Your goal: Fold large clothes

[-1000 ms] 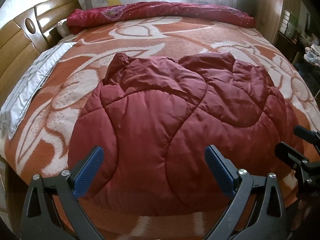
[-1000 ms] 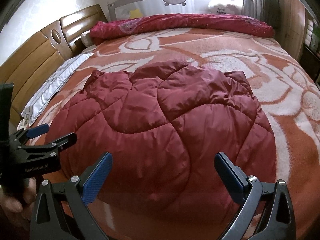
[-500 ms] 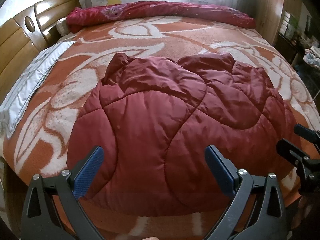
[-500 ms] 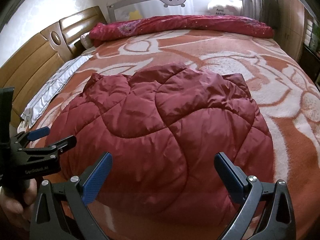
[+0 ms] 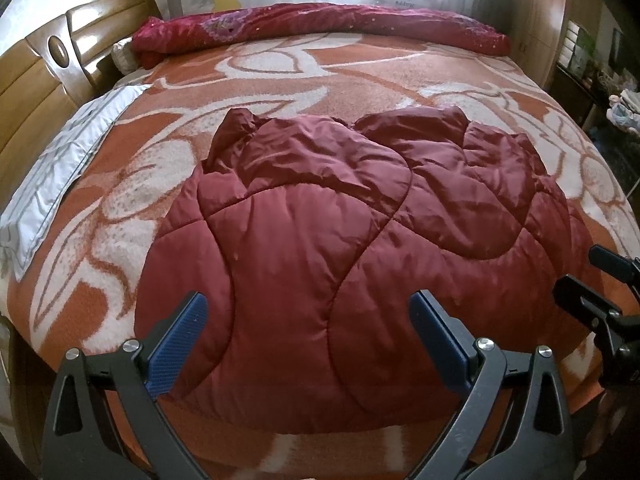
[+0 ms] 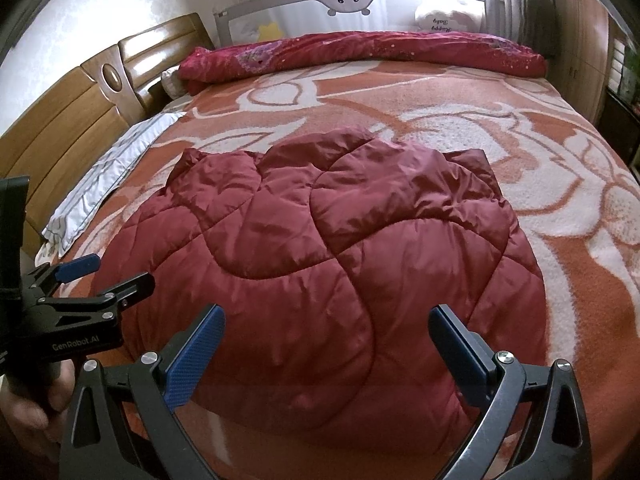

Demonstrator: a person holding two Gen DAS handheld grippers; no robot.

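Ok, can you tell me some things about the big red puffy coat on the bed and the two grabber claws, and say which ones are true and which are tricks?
1. The dark red quilted padded coat lies spread on the orange and white patterned blanket. True.
2. The left gripper is pinching the coat's near edge. False: its blue-padded fingers stand wide apart, holding nothing.
3. The right gripper is open too. True.
4. A rolled crimson flowered quilt lies along the far side of the bed. True.
5. The wooden headboard is on the right in the right wrist view. False: it is on the left.
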